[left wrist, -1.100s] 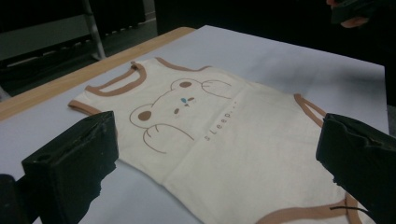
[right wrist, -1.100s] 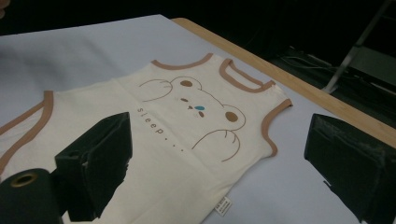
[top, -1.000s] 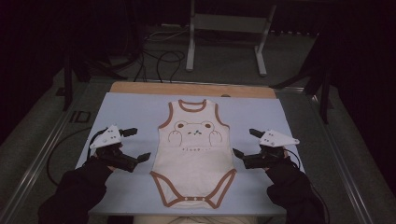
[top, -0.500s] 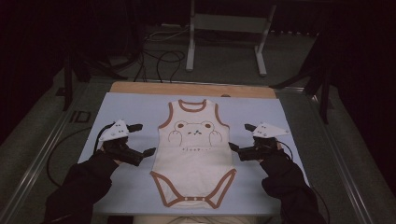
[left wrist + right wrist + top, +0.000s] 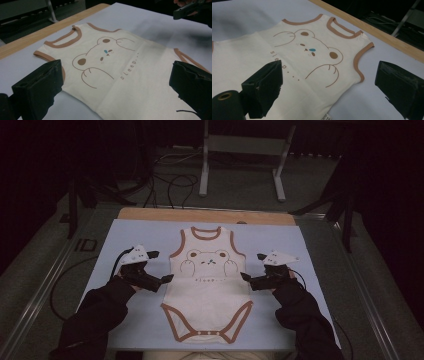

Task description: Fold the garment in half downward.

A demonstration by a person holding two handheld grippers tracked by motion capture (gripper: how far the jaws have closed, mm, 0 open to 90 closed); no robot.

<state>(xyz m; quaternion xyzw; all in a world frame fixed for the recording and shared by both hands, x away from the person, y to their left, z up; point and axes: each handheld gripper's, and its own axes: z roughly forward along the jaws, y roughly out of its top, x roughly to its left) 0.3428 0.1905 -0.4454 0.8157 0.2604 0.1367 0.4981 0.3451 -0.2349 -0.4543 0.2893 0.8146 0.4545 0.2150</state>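
Note:
A cream baby bodysuit point(image 5: 207, 287) with brown trim and a bear print lies flat, neck away from me, on the light blue mat point(image 5: 310, 245). My left gripper point(image 5: 162, 265) stands open at the bodysuit's left side near the armhole, one jaw over the side seam. At the garment's right side, level with the bear's paw, my right gripper point(image 5: 251, 266) is open too. The left gripper view has the bodysuit point(image 5: 112, 65) between wide-apart jaws, with the other gripper point(image 5: 190, 7) far off. In the right gripper view the bodysuit point(image 5: 312, 55) lies between the open jaws.
The table's wooden far edge point(image 5: 205, 215) runs behind the mat. A metal stand point(image 5: 242, 150) and cables point(image 5: 170, 180) are on the floor beyond. Bare mat lies to either side of the garment. The person's dark sleeves point(image 5: 95, 315) come in from the bottom.
Both grippers have moved inward from the mat's sides to the bodysuit's edges. The bodysuit has not shifted.

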